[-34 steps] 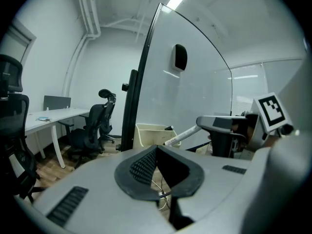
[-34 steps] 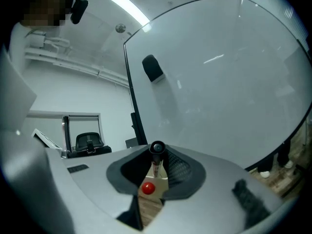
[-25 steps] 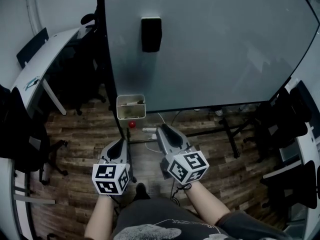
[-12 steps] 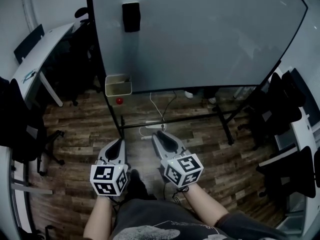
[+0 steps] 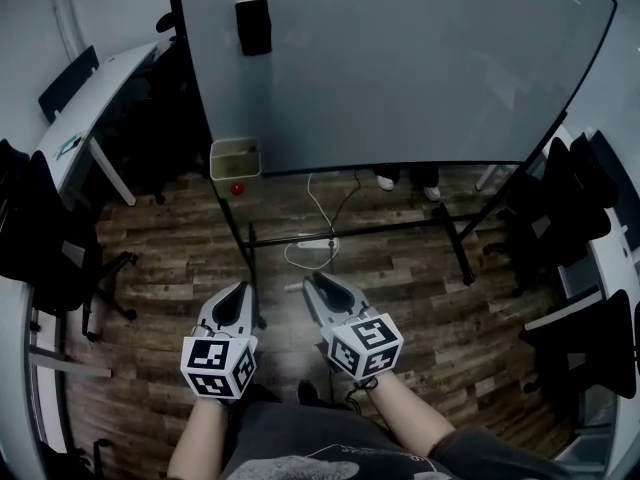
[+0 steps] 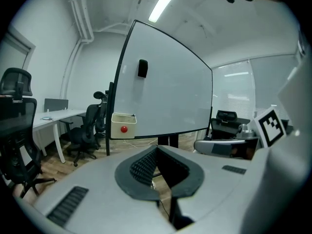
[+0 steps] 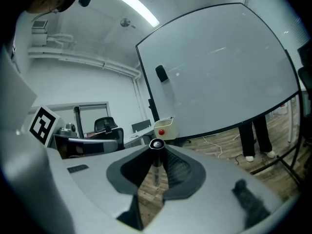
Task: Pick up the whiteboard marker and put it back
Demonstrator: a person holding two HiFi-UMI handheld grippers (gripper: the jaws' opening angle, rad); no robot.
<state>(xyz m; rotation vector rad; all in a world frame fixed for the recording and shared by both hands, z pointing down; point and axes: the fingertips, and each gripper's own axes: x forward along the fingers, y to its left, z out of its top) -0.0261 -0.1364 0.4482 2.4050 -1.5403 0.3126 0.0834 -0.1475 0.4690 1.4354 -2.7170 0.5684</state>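
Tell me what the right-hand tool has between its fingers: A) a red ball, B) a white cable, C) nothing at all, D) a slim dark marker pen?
D: the right gripper view shows the slim dark whiteboard marker clamped upright between the fingers of the right gripper.

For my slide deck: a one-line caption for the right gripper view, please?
Right tongs clamp a whiteboard marker, aimed toward the whiteboard and the cream tray at its corner.

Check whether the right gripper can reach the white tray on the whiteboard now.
Probably not yet: the right gripper, shut on the marker, sits well back from the tray. Open floor lies between, so the way looks free.
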